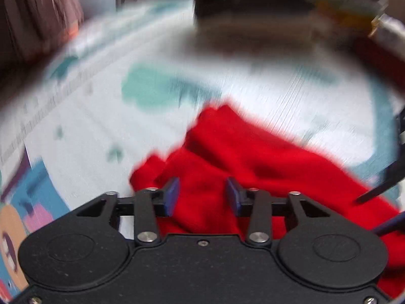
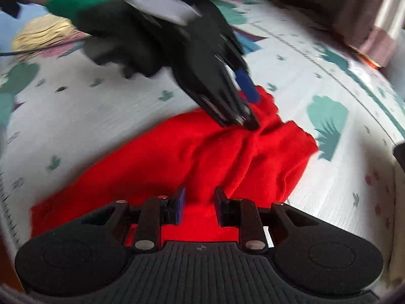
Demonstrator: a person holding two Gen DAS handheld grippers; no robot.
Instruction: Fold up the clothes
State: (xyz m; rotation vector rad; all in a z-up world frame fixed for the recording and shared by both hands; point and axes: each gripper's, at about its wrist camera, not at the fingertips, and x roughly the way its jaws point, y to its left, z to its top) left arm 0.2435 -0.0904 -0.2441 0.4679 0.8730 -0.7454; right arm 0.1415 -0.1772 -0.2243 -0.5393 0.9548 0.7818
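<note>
fingers (image 2: 244, 88) over red cloth (image 2: 192, 149) — patterned mat (image 2: 316, 76) around it.

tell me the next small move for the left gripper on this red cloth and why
Probably lower the left gripper and close on the bunched fold near the red cloth's far end. Its jaws stand apart above the fabric, pressing nothing, and the cloth lies rumpled on the patterned mat, so it needs a grip before any fold.

White play mat (image 1: 76, 116) covering the floor, printed with teal leaves and small plants, cartoon figures at one edge, a dark blurred stack (image 1: 253, 7) at its far side, soft daylight
</note>
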